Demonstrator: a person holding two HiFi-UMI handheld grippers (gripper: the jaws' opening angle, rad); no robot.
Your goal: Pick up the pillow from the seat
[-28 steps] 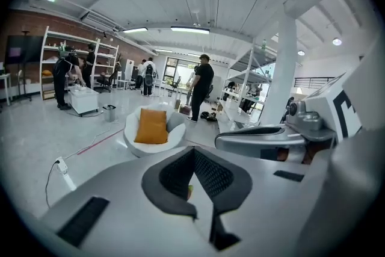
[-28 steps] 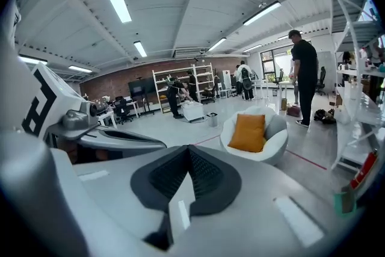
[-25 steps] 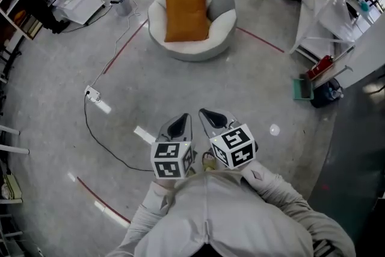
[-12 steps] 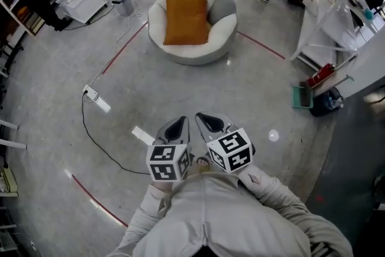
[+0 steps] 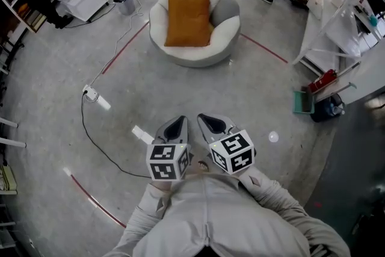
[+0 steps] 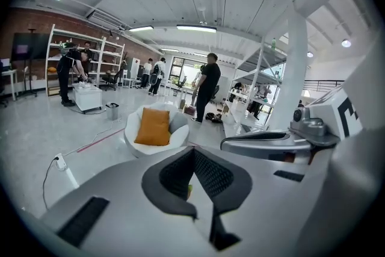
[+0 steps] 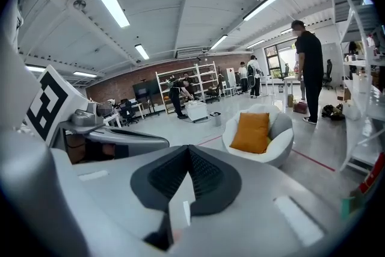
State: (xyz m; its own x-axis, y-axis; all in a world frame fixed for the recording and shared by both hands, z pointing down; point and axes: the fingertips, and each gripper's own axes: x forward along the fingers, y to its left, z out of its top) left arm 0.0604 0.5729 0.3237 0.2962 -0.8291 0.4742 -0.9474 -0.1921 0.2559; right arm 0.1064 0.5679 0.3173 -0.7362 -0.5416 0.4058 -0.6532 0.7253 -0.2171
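Both grippers sit close in front of the person's chest, side by side. The left gripper [image 5: 178, 124] has its jaws pressed together with nothing between them; the right gripper [image 5: 210, 123] is the same, closed and empty.

Ahead of them is bare grey floor [image 5: 240, 93]. A black cable [image 5: 96, 141] and a power strip [image 5: 91, 93] lie off to the left, clear of the straight path.

The orange pillow [image 5: 188, 19] is well apart from both grippers, straight ahead, in the round white seat [image 5: 198, 57]. It leans on the backrest beside a grey cushion [image 5: 224, 8]. Its long axis runs away from the person, up the backrest. Neither gripper is clearly nearer; the pillow lines up about between the 2. My read: the reach has not begun and a walk forward comes first.

The head view shows the whole floor gap and the cable, with the pillow seen from above as a flat rectangle. The gripper views show it standing tilted back, taller than wide, plus a person in black [image 6: 206, 87] standing beyond the seat, whom the head view crops at the top. The left gripper view puts the pillow left of its jaws, and the right gripper view puts it to the right.
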